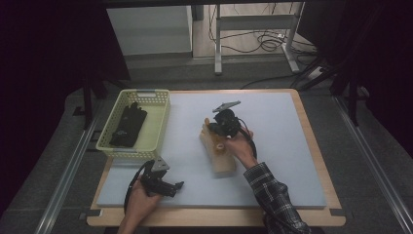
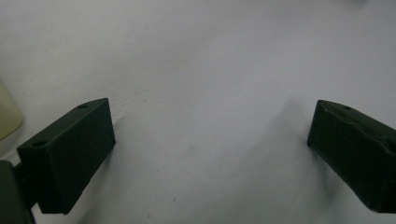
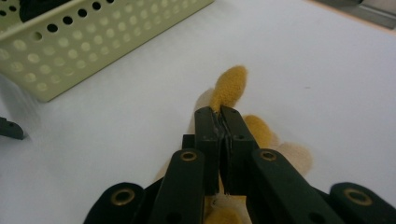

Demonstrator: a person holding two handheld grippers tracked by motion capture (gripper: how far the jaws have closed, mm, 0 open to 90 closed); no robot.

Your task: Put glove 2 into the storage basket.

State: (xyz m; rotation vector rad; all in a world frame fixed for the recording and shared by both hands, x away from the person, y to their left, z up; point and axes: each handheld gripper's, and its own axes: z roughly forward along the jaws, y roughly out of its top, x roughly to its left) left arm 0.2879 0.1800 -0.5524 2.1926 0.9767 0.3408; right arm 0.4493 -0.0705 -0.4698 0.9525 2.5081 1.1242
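The tan glove (image 1: 220, 151) lies on the white mat (image 1: 272, 146) mid-table, right of the perforated basket (image 1: 157, 127), and looks soft, light and limp (fuzzy fabric), so a pinch on a finger or the cuff should serve best. The right gripper (image 3: 219, 112) has its jaws closed tight on one glove finger. The left gripper (image 2: 210, 140) rests wide open over bare mat, holding nothing.
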